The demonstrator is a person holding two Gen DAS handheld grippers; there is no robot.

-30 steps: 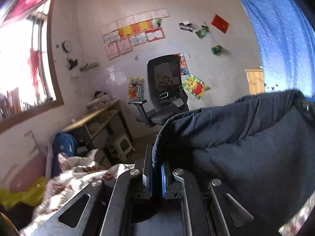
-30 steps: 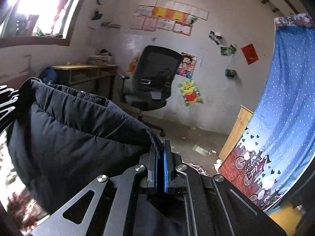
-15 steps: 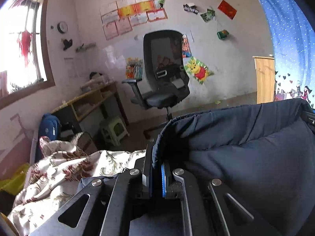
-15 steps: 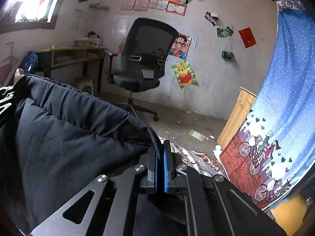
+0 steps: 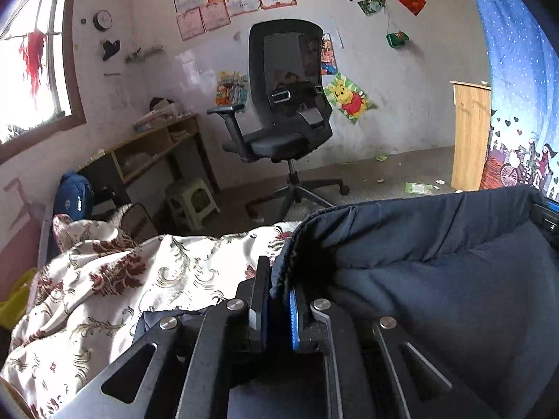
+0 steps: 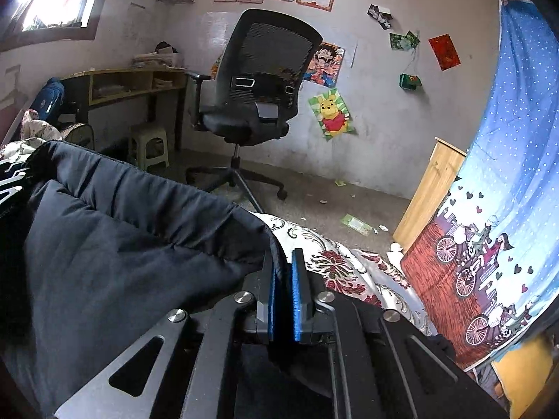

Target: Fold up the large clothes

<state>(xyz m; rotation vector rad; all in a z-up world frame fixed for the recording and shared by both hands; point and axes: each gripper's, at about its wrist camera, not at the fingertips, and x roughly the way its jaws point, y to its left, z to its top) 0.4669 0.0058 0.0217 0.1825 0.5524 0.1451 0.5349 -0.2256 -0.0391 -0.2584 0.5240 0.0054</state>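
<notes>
A dark navy padded jacket [image 5: 436, 279] hangs stretched between my two grippers, low over a floral bedspread [image 5: 139, 272]. My left gripper [image 5: 279, 279] has the jacket's left edge between its blue pads; the jaws are opening slightly, with the cloth still pinched. In the right wrist view the jacket [image 6: 122, 244] fills the left side. Its right edge runs into my right gripper [image 6: 283, 262], whose jaws are also opening a little around the cloth. A strip of the bedspread [image 6: 342, 262] shows just beyond that gripper.
Past the bed's far edge stands a black office chair [image 5: 286, 104] on a littered floor. A wooden desk [image 5: 153, 143] and a pale stool [image 5: 192, 199] are at the left wall. At the right are a wooden cabinet [image 5: 470, 132] and a blue curtain [image 5: 517, 70].
Both grippers have come down with the jacket, so the bedspread now shows beneath and ahead of them. The pads of each gripper stand slightly further apart than before.
</notes>
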